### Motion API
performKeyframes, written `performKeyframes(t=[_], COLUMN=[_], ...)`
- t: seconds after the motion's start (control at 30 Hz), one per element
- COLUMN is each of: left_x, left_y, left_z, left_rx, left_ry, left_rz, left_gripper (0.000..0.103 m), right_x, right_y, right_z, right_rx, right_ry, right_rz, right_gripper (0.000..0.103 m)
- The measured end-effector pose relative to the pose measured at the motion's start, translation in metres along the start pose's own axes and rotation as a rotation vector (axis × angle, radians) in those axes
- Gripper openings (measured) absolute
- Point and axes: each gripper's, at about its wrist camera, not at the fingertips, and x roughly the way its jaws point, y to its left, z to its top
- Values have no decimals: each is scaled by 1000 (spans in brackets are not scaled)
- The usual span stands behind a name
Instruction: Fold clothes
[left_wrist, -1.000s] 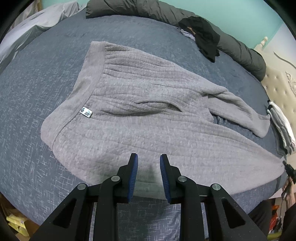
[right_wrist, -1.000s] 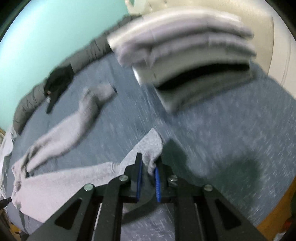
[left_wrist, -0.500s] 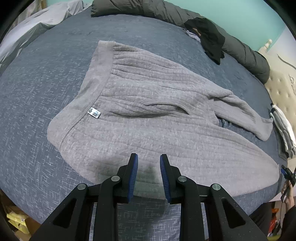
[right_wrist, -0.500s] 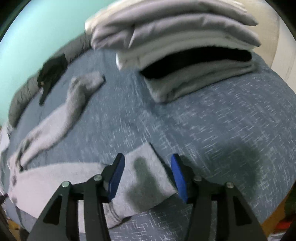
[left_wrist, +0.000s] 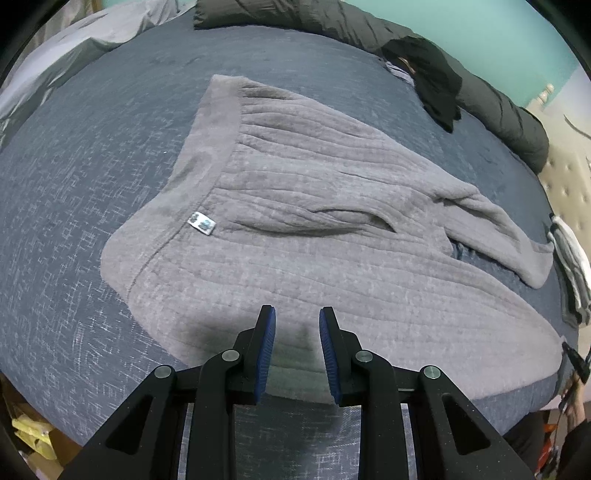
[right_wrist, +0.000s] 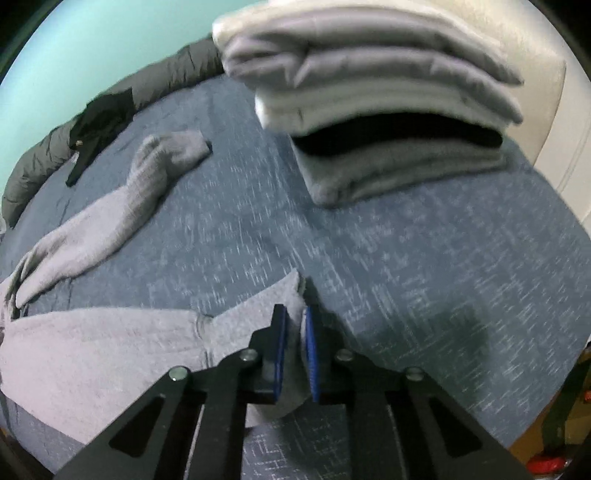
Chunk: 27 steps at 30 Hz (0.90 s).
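Grey ribbed trousers (left_wrist: 314, 221) lie spread flat on the blue bedspread (left_wrist: 92, 155), waistband to the left with a small white label (left_wrist: 201, 222), legs running right. My left gripper (left_wrist: 297, 321) hovers open over the near edge of the near leg, nothing between its blue pads. In the right wrist view the near leg's cuff (right_wrist: 291, 295) is pinched between the blue pads of my right gripper (right_wrist: 293, 317), which is shut on it. The far leg (right_wrist: 122, 210) lies loose towards the upper left.
A stack of folded clothes (right_wrist: 388, 103) sits close ahead of the right gripper, by the cream headboard (right_wrist: 569, 122). A dark duvet (left_wrist: 498, 107) and a black garment (left_wrist: 432, 77) lie along the bed's far side. The bed's near edge runs just below both grippers.
My right gripper, open over the cuff half a second ago, has shut on it again. The left gripper stayed open and drifted slightly over the trousers.
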Motion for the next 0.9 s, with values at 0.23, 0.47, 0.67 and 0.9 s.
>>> performKeyframes(t=[0.23, 0.47, 0.67, 0.9], left_x=[-3, -3, 2, 18], left_y=[33, 83, 110, 119], left_z=[10, 9, 0, -6], left_rx=[-53, -178, -257, -308], left_ry=[-11, -17, -10, -11], left_rz=[43, 83, 63, 18], left_gripper=[27, 45, 53, 55], right_x=[-10, 3, 8, 9], right_y=[3, 3, 0, 0], right_z=[21, 14, 9, 8], right_rx=[14, 12, 19, 18], right_ry=[-66, -22, -4, 3], right_rz=[-23, -27, -21, -17], right_gripper=[9, 9, 9, 9])
